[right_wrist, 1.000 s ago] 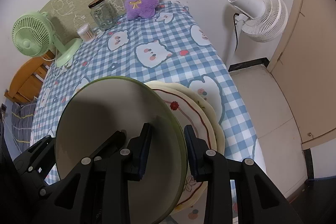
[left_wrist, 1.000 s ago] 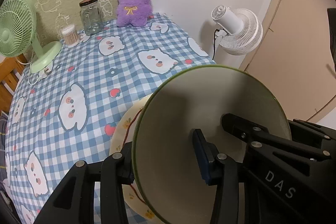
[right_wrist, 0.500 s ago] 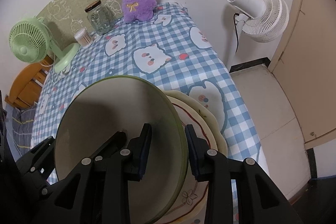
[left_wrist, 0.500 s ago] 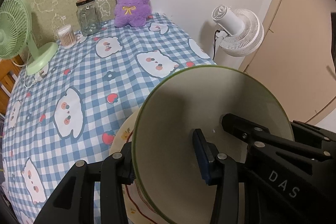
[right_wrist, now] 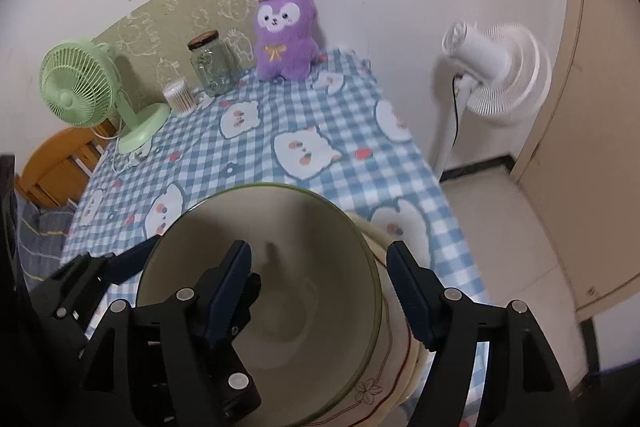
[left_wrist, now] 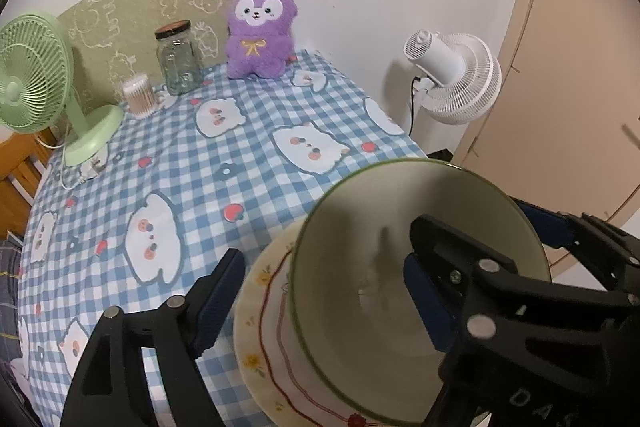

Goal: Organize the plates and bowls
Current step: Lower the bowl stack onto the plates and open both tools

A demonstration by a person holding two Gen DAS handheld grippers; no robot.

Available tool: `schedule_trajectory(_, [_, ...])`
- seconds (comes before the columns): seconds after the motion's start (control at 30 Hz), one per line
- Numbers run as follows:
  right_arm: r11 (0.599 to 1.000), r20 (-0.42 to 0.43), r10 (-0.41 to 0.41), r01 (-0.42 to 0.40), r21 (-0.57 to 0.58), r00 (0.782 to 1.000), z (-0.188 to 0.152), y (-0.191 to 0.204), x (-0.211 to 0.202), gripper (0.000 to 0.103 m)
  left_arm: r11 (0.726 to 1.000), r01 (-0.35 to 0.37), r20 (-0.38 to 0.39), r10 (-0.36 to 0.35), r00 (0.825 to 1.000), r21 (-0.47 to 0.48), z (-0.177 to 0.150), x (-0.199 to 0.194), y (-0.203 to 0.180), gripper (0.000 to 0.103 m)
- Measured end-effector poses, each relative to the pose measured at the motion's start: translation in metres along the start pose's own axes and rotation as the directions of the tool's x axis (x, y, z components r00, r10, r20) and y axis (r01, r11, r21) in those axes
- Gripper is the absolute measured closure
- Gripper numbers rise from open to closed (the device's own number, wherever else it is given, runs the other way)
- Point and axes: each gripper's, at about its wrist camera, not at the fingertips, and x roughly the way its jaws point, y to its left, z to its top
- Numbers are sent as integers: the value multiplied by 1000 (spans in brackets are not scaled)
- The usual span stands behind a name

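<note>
I was letting the bowl go onto the plates at the near edge of the table, and both sets of tongs were opening. The left tongs straddled the bowl's left rim, one finger outside and one inside, neither pad pressing it. The right tongs straddled the right rim the same way, also clear of it. To do this well, I judged the bowl should sit flat and centred on the top plate before I lifted away, and each pair should rise straight up so the inner finger would not catch the rim and tip it. The stack sat close to the table edge, so a nudge could be costly. A second earlier both tongs had been clamped on the rim and the bowl had tilted steeply; now it sat lower and more level on the plates.
</note>
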Motion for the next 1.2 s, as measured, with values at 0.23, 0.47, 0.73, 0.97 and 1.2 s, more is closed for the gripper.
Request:
schedule_trajectory(0.23, [999, 29, -29, 29, -13, 999, -2, 5, -11, 27, 1000, -17, 35, 17, 999, -1, -5, -16, 4, 16])
schedule_trajectory(0.47, [996, 83, -78, 80, -27, 993, -7, 12, -33, 27, 999, -42, 82, 42, 996, -12, -8, -36, 11, 13])
schedule_trajectory(0.73, [996, 142, -51, 60, -58, 989, -18, 30, -63, 27, 998, -69, 144, 70, 987, -14, -23, -69, 17, 13])
schedule_trajectory(0.97, [996, 168, -18, 32, -81, 986, -35, 51, -85, 27, 994, -109, 201, 110, 973, -18, -45, -101, 19, 6])
schedule_trajectory(1.2, [993, 192, 5, 17, -113, 981, -58, 71, -106, 27, 989, -135, 232, 145, 962, -58, -72, -129, 21, 3])
